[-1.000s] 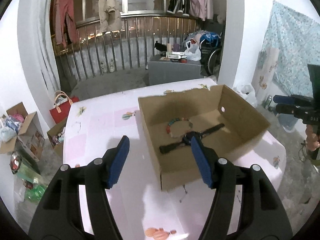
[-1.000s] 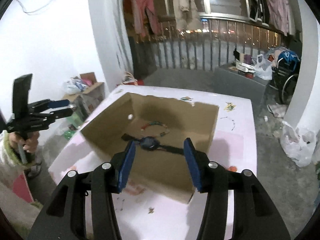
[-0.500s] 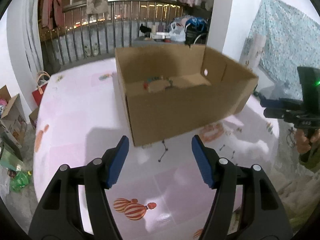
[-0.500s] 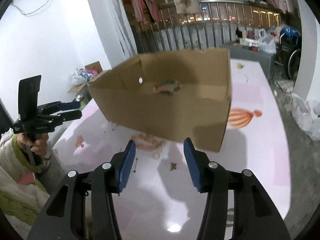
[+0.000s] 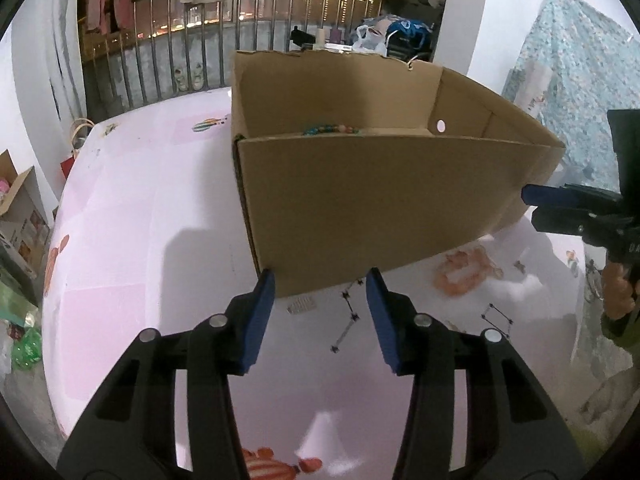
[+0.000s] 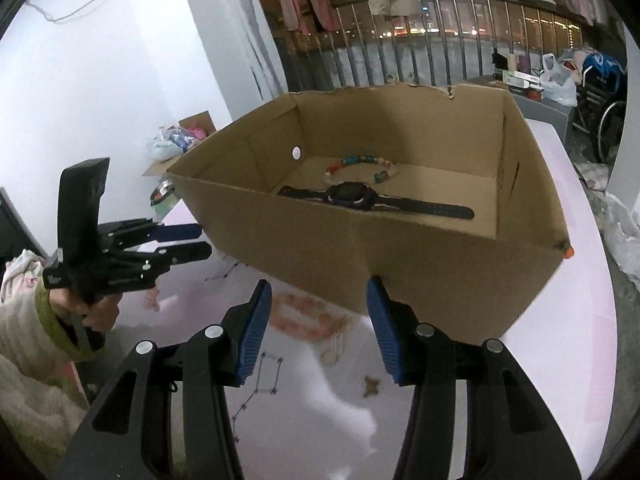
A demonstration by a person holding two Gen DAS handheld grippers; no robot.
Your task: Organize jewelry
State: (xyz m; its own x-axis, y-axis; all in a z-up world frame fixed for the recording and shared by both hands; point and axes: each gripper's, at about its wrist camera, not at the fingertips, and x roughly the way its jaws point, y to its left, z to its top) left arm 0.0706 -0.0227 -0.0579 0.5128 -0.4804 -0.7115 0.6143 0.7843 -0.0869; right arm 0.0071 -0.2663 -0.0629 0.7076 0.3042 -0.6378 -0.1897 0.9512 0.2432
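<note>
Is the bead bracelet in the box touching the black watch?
Cannot tell. In the right wrist view the bead bracelet lies just behind the black watch on the box floor, so close that no clear gap or contact shows.

The right gripper (image 6: pixel 319 308) hovers with its blue pads apart and nothing between them, low over the pink surface (image 6: pixel 572 360), just before the near wall of an open cardboard box (image 6: pixel 420 280). Beyond that wall, inside the box, a black watch (image 6: pixel 352 196) lies flat with a beaded bracelet (image 6: pixel 360 162) just behind it. Off to the left, the left gripper (image 6: pixel 188 242) points at the box's corner, held by a hand (image 6: pixel 94 312).
</note>
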